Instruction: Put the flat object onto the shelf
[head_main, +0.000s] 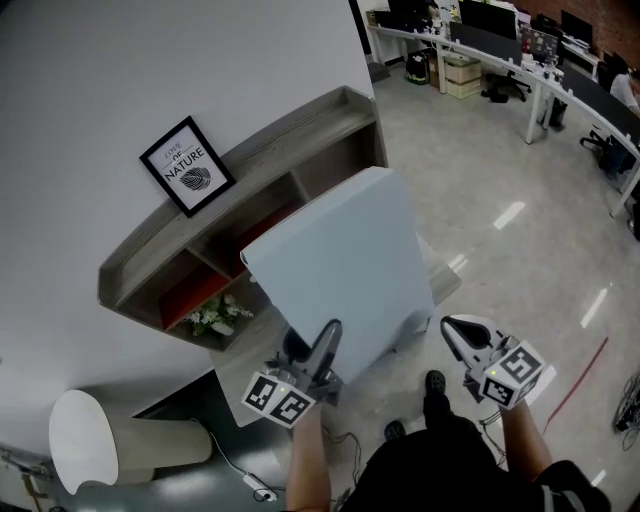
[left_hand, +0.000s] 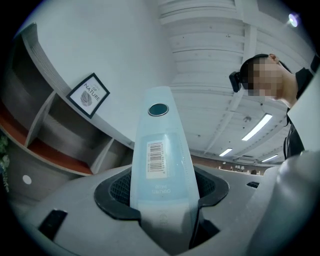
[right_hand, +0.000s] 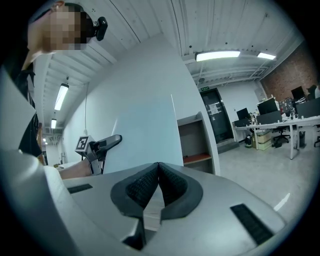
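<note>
head view: left gripper (head_main: 325, 345) is clamping the near edge of the flat object (head_main: 340, 260), a pale blue panel being held up in front of the shelf (head_main: 290, 140) and not yet on it. right gripper (head_main: 455, 330) is hovering just right of the panel, carrying nothing. likely risk: the one-edge grip is leaving the wide panel free to swing or slip, and its far corner could be knocking the framed picture (head_main: 187, 165) that is leaning on the shelf top. the red-floored compartments (head_main: 195, 295) are showing nothing inside; a lower one is holding white flowers (head_main: 218, 315).

left gripper view: both pads are pressing the panel's barcode-labelled edge, and only a short stretch is sitting between them, so twisting loose is looking possible. the compartments at left are appearing bare.

right gripper view: the jaws are meeting, with nothing between them. the panel is filling the middle of the view and hiding part of the shelf, making a blind placement likely. one compartment is showing to the right, with nothing seen inside.
</note>
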